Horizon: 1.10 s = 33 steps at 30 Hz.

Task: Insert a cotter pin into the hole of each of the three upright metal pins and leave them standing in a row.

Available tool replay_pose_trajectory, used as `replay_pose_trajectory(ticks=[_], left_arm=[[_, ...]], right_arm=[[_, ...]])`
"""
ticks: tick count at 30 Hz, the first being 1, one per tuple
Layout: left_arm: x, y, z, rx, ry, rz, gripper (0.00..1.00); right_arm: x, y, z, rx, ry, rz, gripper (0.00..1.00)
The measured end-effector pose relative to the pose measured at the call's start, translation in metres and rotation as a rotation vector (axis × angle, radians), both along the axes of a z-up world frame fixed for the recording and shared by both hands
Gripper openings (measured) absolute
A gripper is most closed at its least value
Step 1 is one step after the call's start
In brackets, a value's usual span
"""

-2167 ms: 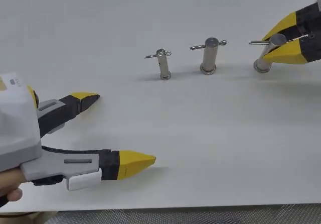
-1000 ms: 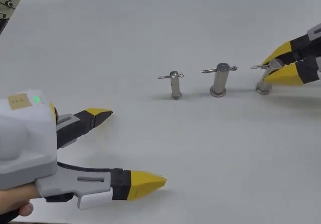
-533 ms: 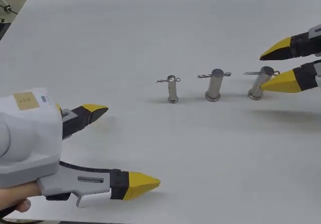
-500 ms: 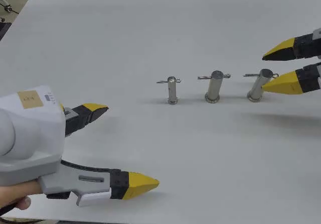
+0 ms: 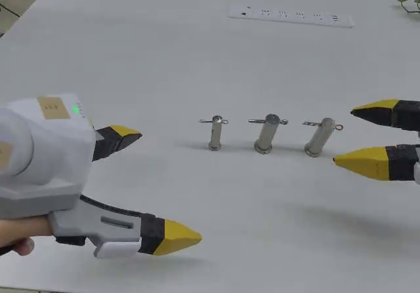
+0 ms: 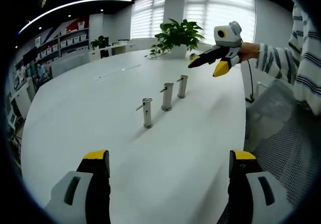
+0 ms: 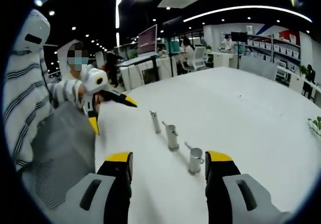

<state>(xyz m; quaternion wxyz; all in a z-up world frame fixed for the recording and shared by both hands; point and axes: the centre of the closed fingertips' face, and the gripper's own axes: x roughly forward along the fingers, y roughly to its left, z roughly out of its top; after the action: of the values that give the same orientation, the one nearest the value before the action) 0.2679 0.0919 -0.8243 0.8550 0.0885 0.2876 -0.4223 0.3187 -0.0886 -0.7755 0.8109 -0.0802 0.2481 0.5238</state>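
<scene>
Metal pins (image 5: 265,135) stand in a row of three near the middle of the white table (image 5: 164,50), each with a cotter pin (image 5: 268,121) through its top hole. The right gripper (image 5: 345,136) sits just beside the rightmost pin, jaws wide apart and empty. The left gripper (image 5: 167,186) is well apart to the left, jaws wide and empty. The tan sticker (image 5: 54,107) on its housing is too small to read
</scene>
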Motion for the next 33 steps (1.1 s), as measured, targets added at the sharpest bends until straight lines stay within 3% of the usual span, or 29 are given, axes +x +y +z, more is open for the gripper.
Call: replay_pose_trajectory(ticks=[4, 7, 13, 18, 24, 30, 33], left_arm=[[-0.002, 0.001, 0.001, -0.006, 0.003, -0.012, 0.99], [-0.005, 0.001, 0.002, -0.019, 0.007, -0.018, 0.99], [-0.011, 0.002, 0.006, -0.046, 0.012, -0.023, 0.99], [-0.011, 0.005, 0.009, -0.115, 0.031, 0.015, 0.99], [-0.011, 0.009, 0.005, -0.149, 0.043, 0.058, 0.99], [-0.011, 0.011, -0.003, -0.125, 0.052, 0.043, 0.99], [-0.011, 0.015, -0.005, -0.121, 0.057, 0.045, 0.99]], right_arm=[[-0.014, 0.003, -0.003, 0.005, 0.036, -0.025, 0.68], [-0.021, 0.006, -0.007, -0.002, 0.038, -0.047, 0.72], [-0.030, 0.010, -0.007, 0.057, 0.064, -0.132, 0.79], [-0.037, 0.005, -0.011, 0.061, 0.064, -0.191, 0.82], [-0.045, -0.003, -0.015, 0.080, 0.088, -0.255, 0.86], [-0.057, -0.005, -0.024, 0.081, 0.130, -0.278, 0.90], [-0.063, -0.004, -0.030, 0.053, 0.144, -0.268, 0.92]])
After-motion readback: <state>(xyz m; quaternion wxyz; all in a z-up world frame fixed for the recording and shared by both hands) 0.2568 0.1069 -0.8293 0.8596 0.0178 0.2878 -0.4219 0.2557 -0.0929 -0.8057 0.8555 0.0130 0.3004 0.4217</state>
